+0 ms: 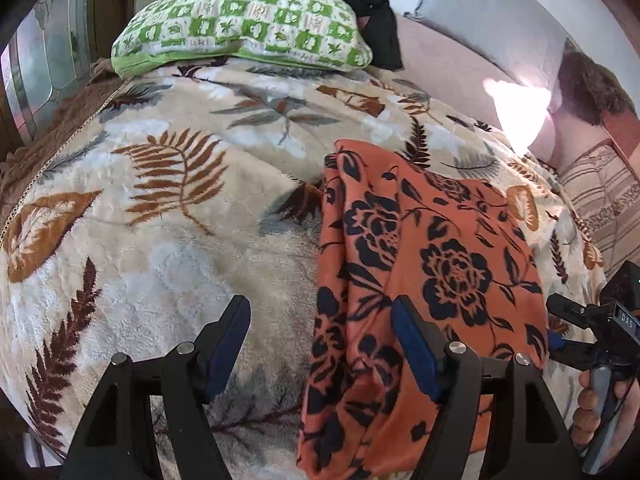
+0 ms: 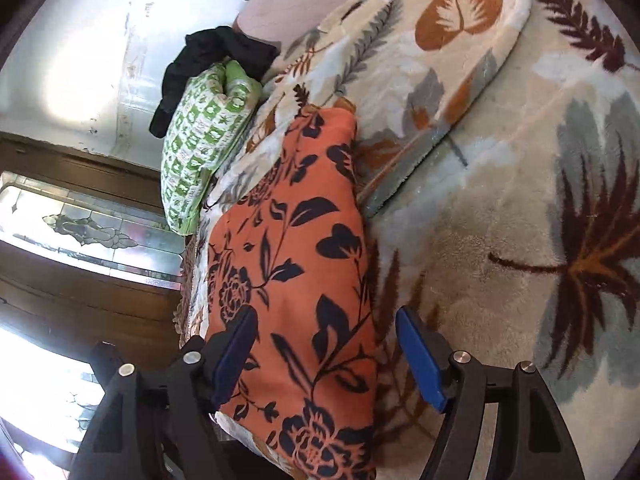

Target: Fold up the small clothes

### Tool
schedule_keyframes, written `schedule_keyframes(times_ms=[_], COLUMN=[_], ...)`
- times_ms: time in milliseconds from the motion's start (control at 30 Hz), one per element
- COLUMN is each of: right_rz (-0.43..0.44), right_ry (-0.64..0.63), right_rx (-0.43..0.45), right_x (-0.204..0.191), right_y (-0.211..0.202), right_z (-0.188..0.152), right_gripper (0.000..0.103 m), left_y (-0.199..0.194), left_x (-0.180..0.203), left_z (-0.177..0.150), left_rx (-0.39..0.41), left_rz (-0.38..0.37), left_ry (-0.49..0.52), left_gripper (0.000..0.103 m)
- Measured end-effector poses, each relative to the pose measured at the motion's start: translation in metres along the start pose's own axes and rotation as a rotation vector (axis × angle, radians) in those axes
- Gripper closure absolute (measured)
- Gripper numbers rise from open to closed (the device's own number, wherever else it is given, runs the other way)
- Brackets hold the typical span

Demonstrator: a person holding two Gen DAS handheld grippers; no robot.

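Note:
An orange garment (image 1: 432,280) with dark navy flowers lies partly folded on a cream fleece blanket (image 1: 160,240) with a leaf pattern. My left gripper (image 1: 320,328) hovers open over the garment's left edge. One blue-padded finger is above the blanket and the other above the cloth, and nothing is pinched. In the right wrist view the same garment (image 2: 296,248) runs away from the camera. My right gripper (image 2: 326,336) stands open astride its near end, pads apart from the cloth. The right gripper (image 1: 554,326) also shows at the garment's right edge, held by a hand (image 1: 592,408).
A green-and-white checked pillow (image 1: 248,28) lies at the far end of the bed with a black garment (image 1: 372,4) draped behind it. A grey pillow (image 1: 480,8) and a striped cloth (image 1: 608,200) are at the right. A stained-glass window (image 2: 92,224) in dark wood borders the bed.

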State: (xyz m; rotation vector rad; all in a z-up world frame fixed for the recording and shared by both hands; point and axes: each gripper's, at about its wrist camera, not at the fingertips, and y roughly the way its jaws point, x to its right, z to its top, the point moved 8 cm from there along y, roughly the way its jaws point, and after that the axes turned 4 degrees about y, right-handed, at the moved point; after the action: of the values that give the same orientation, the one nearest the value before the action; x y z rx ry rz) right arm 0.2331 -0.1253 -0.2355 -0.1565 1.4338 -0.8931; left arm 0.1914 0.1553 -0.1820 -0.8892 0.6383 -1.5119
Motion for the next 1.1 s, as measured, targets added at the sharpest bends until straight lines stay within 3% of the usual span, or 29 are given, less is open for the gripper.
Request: schedule_keyframes(times_ms=[100, 967, 1100], right_rz=[-0.004, -0.101, -0.150], right_ry=[-0.001, -0.117, -0.169], right_rx=[-0.015, -0.050, -0.047], right_x=[-0.001, -0.022, -0.024], right_y=[0.017, 0.048, 0.051], right_z=[0.007, 0.003, 0.002], right_gripper=[0.028, 0.027, 0.037], left_y=[0.014, 0.023, 0.015], left_x=[0.000, 0.004, 0.007], left_z=[0.001, 0.010, 0.014], left_rx=[-0.017, -0.006, 0.016], left_rz=[0.002, -0.026, -0.042], left_ry=[0.009, 0.030, 0.031], left_gripper=[0.020, 0.020, 0.020])
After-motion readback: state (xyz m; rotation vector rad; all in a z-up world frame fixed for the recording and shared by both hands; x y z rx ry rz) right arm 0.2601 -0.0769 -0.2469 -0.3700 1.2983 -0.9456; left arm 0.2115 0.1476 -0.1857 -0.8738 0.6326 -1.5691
